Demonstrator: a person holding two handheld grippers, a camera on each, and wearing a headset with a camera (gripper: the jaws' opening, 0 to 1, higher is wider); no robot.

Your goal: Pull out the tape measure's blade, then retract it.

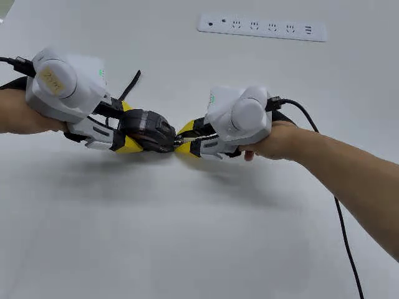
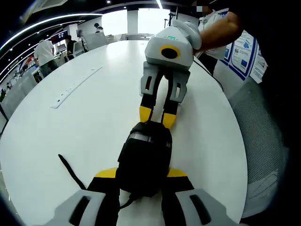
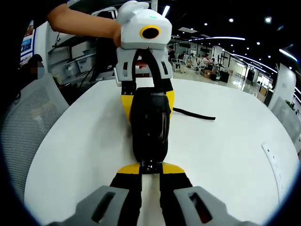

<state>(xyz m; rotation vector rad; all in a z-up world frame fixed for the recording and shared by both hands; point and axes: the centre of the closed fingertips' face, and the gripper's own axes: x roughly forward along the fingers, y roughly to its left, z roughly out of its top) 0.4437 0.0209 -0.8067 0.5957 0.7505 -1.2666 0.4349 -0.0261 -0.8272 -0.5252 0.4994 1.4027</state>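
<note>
The left gripper (image 1: 131, 128) clamps the black tape measure (image 1: 149, 129) by its case, held between its jaws. The right gripper (image 1: 184, 140) pinches the blade tip (image 3: 150, 165) just at the case mouth. Hardly any blade shows, so I judge that the pull-out is barely begun and the retraction is still to come.
</note>
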